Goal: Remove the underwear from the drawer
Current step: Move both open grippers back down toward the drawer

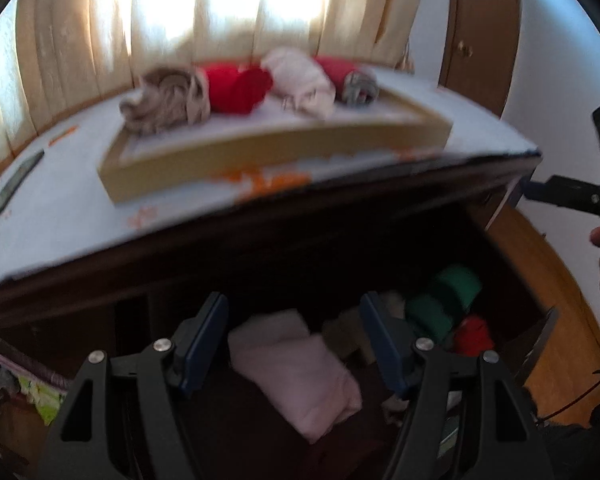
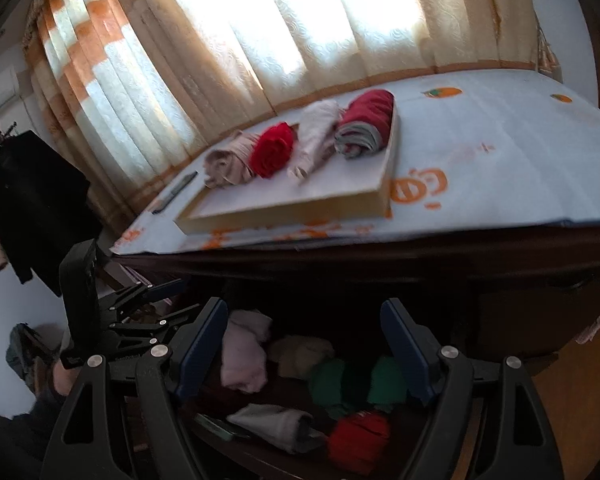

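Note:
The dark wooden drawer (image 1: 540, 332) stands open below the dresser top. It holds rolled underwear: a pink roll (image 1: 300, 372), green rolls (image 1: 444, 300) and a red roll (image 1: 474, 334). My left gripper (image 1: 296, 344) is open and empty, its jaws either side of the pink roll, above it. My right gripper (image 2: 304, 352) is open and empty over the drawer, above the pink roll (image 2: 242, 360), a beige roll (image 2: 300, 354), green rolls (image 2: 356, 380), a grey roll (image 2: 276, 426) and a red roll (image 2: 358, 440). The left gripper also shows in the right wrist view (image 2: 168, 304).
A shallow tan tray (image 1: 276, 160) on the dresser top holds a beige, a red, a pale pink and a red-grey roll; the tray also shows in the right wrist view (image 2: 300, 208). A dark flat object (image 1: 14, 184) lies left of it. Curtains hang behind. A dark garment (image 2: 36, 200) hangs at left.

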